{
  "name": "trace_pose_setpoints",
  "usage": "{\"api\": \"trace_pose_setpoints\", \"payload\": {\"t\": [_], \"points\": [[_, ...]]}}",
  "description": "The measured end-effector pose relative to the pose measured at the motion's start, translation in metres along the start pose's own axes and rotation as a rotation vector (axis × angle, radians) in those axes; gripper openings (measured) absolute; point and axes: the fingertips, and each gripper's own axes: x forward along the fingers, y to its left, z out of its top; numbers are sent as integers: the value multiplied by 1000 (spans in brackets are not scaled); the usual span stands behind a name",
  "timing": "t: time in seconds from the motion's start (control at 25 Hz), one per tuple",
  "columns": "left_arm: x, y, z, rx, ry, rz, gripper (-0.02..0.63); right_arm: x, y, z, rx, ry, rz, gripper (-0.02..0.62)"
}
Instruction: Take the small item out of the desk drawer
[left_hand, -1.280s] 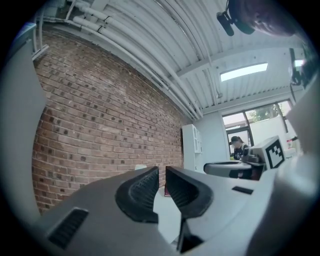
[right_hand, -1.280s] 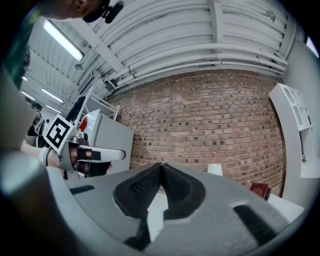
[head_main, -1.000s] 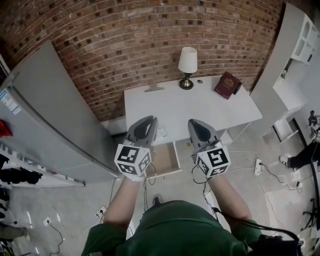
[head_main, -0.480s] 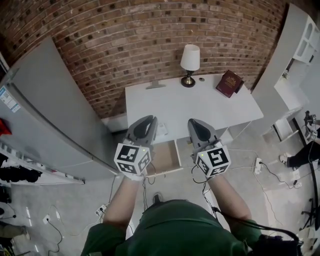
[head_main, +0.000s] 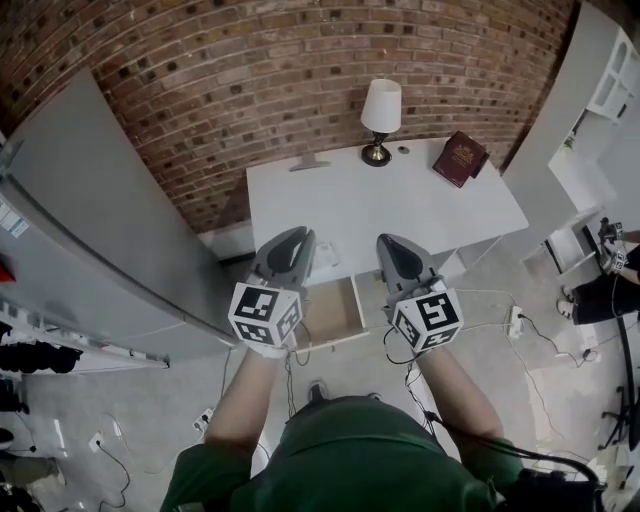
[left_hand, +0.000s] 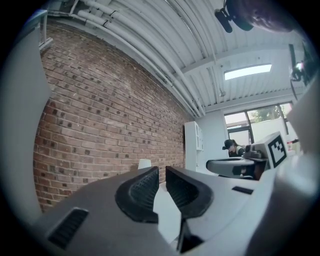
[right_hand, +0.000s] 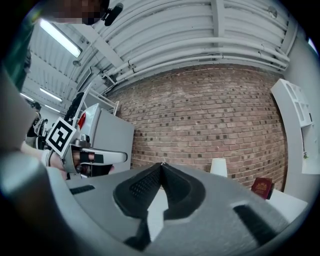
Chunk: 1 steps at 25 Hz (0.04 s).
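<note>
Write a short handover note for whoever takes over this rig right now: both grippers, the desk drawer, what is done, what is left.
Left gripper: jaws slightly apart, nothing between them.
Right gripper: jaws together, empty.
Light wooden drawer of the white desk: pulled open, between the two grippers in the head view.
Done: drawer is open.
Left: the small item cannot be made out from here; find it in the drawer, grip it and lift it out.
</note>
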Motion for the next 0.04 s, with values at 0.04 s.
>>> {"api": "trace_pose_setpoints", "payload": {"t": [0.04], "points": [[2, 4, -1, 1, 1, -2, 41, 4, 0, -1, 0, 2, -2, 2]]}}
